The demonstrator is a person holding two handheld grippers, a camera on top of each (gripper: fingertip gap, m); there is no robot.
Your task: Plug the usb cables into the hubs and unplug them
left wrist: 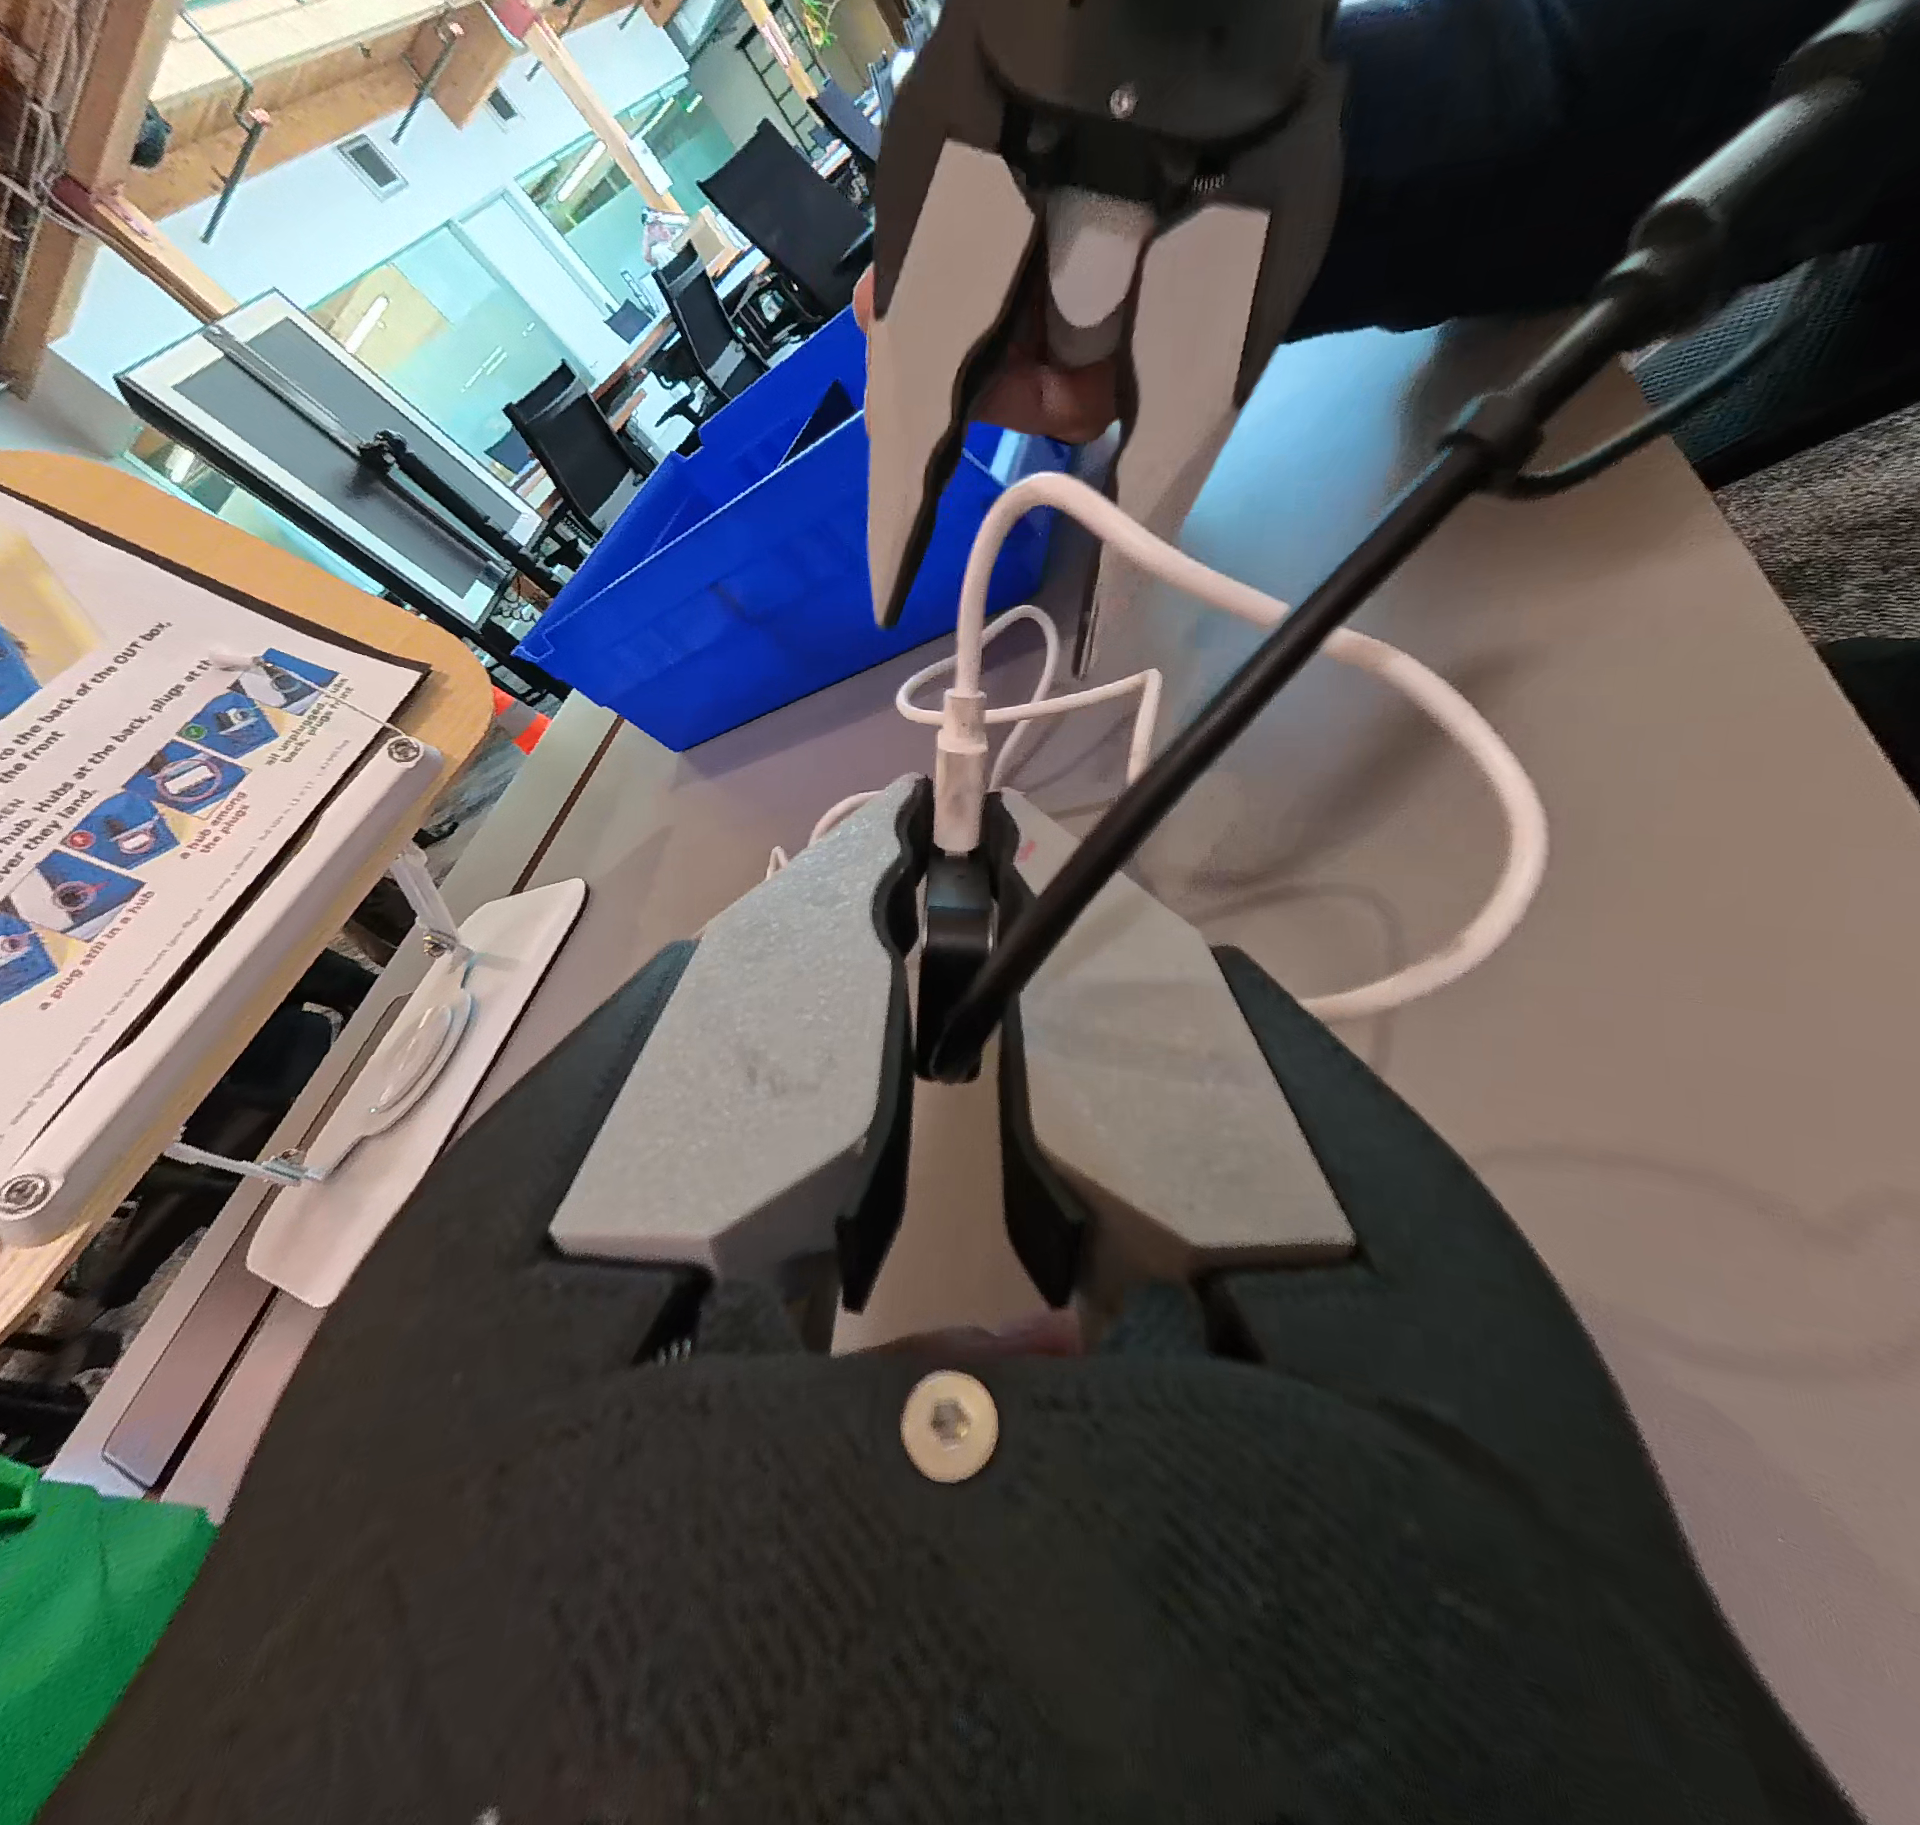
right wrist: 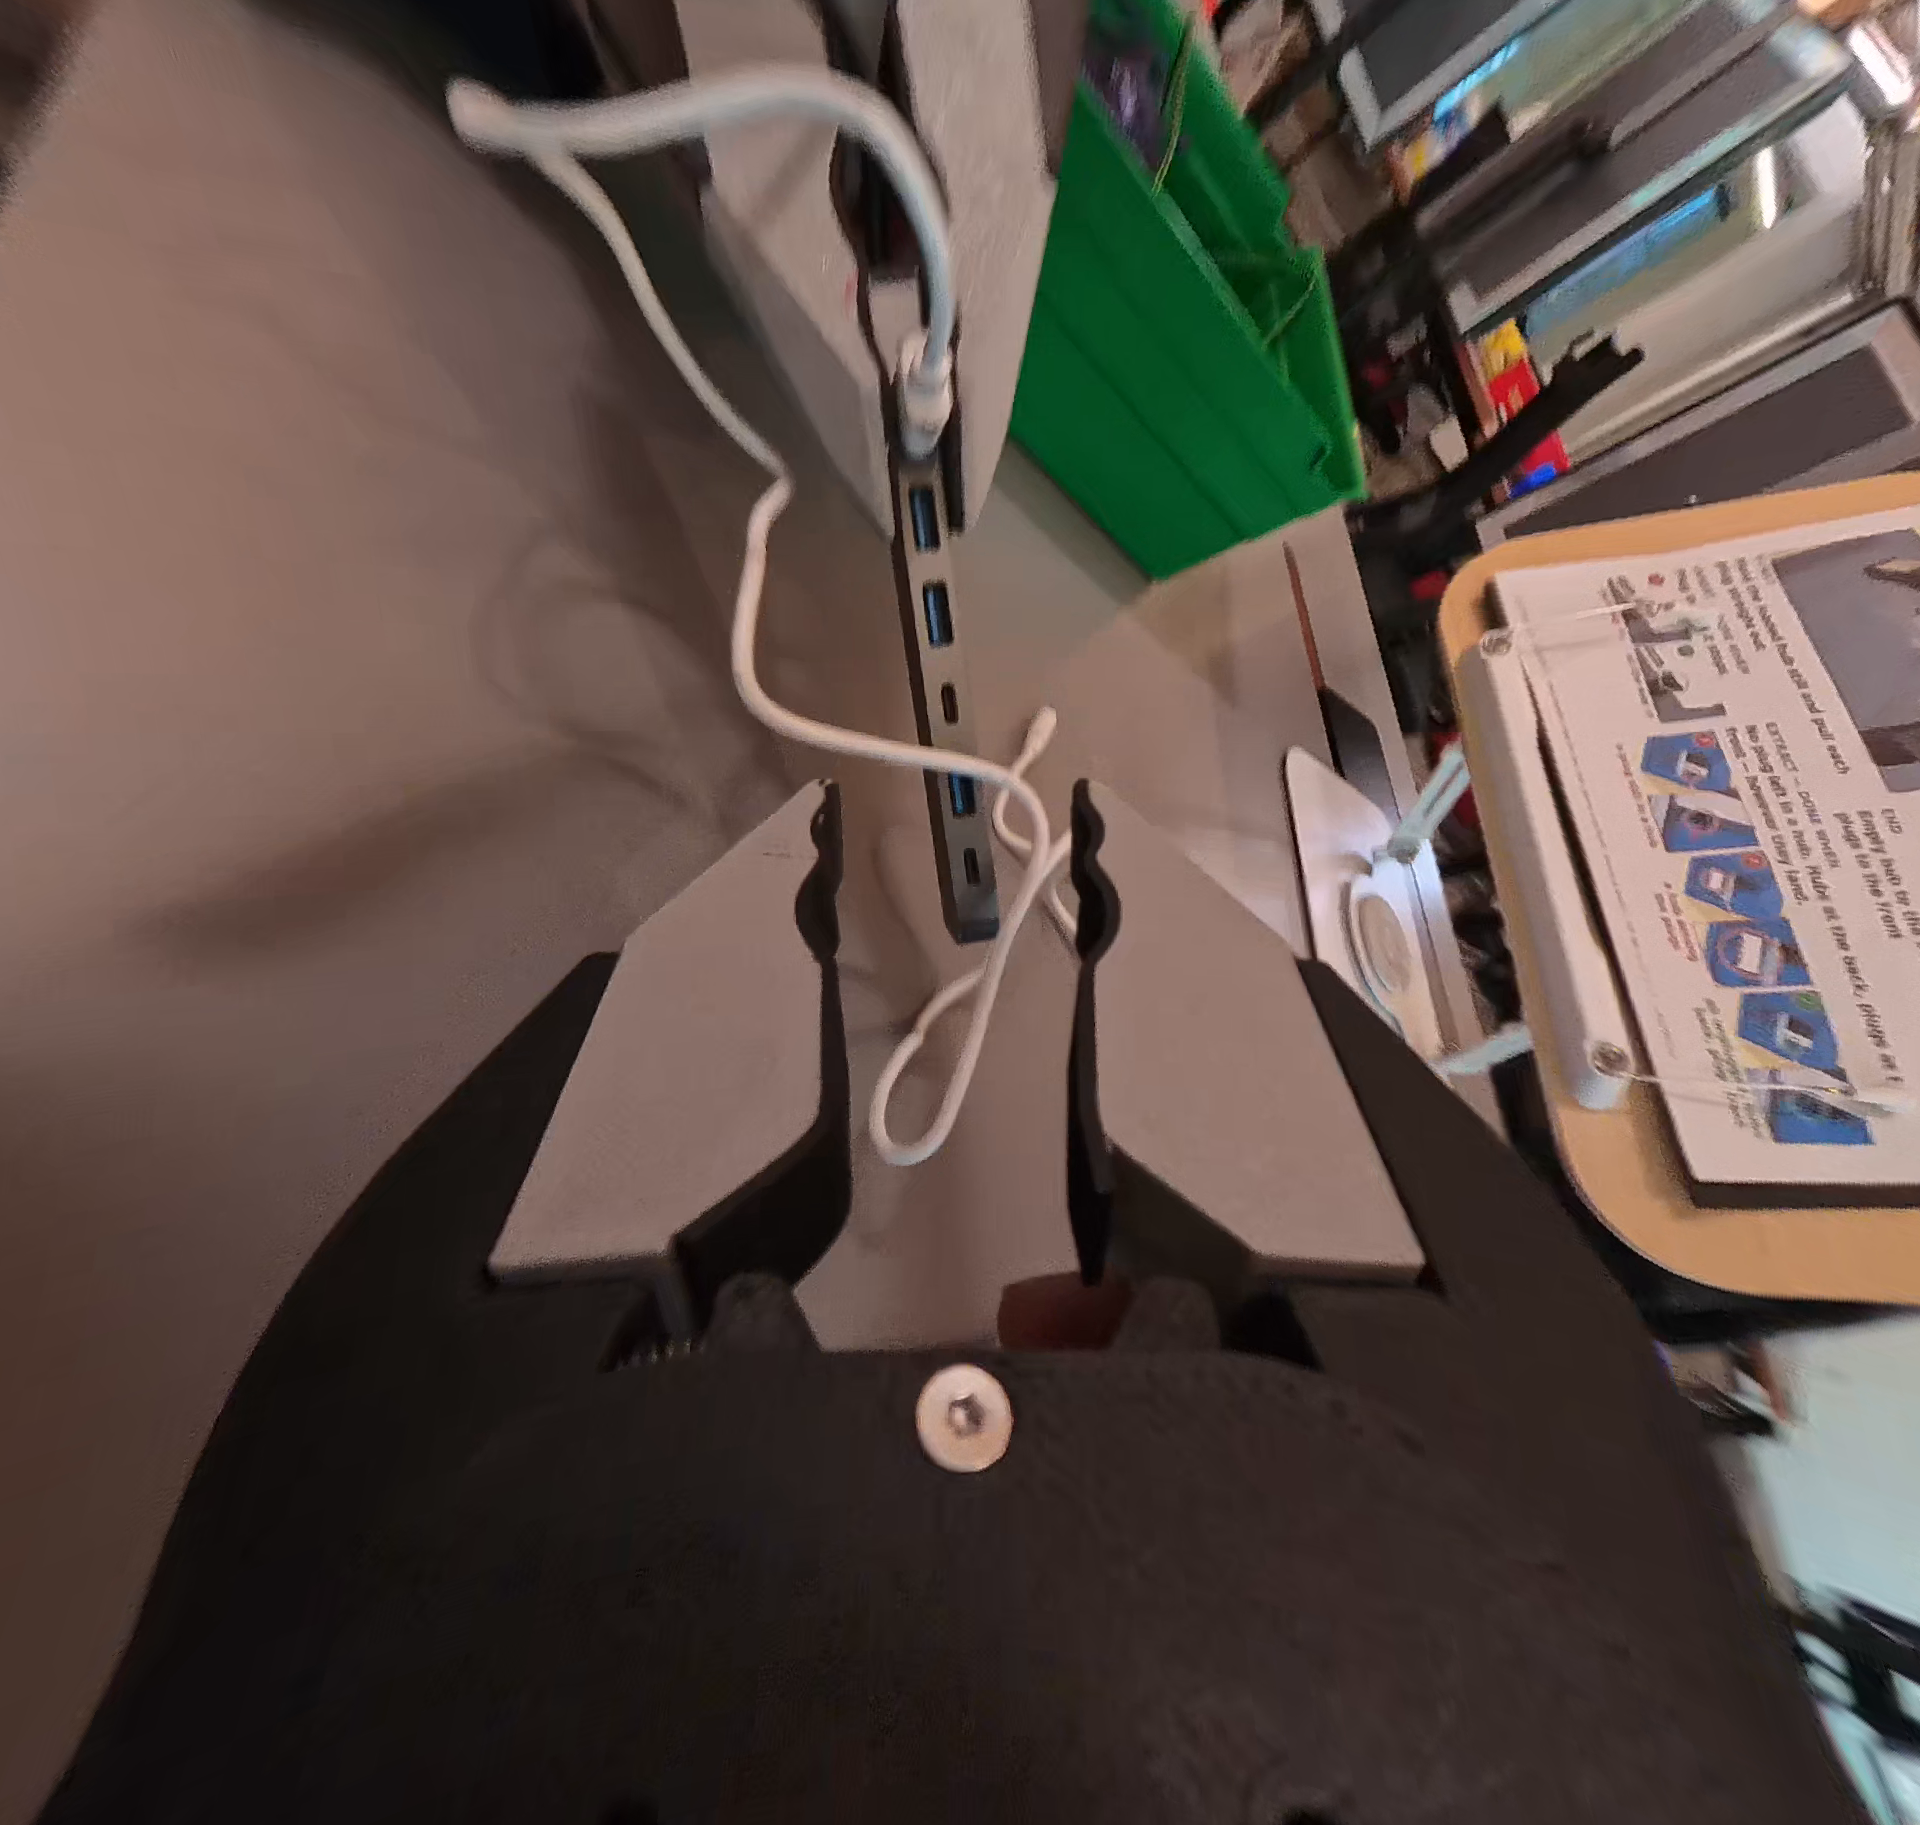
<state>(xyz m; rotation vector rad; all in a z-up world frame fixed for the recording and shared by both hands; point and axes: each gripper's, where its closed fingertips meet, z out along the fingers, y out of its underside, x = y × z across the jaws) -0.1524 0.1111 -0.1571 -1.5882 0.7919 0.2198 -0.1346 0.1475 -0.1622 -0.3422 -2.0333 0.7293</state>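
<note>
My left gripper is shut on one end of a dark USB hub, seen end-on and held above the grey table. A white USB plug sits in the hub, and its white cable loops over the table. The hub's black lead runs up to the right. My right gripper is open and empty, its jaws on either side of the hub's free end. The white plug sits in the port nearest the left gripper. The right gripper also shows in the left wrist view.
A blue bin stands at the table's far edge. A green bin stands on the other side. An instruction sheet on a wooden stand and a white base plate lie beside the table. A dark sleeve holds the right gripper. Spacing between my two grippers at the tips: around 5 cm.
</note>
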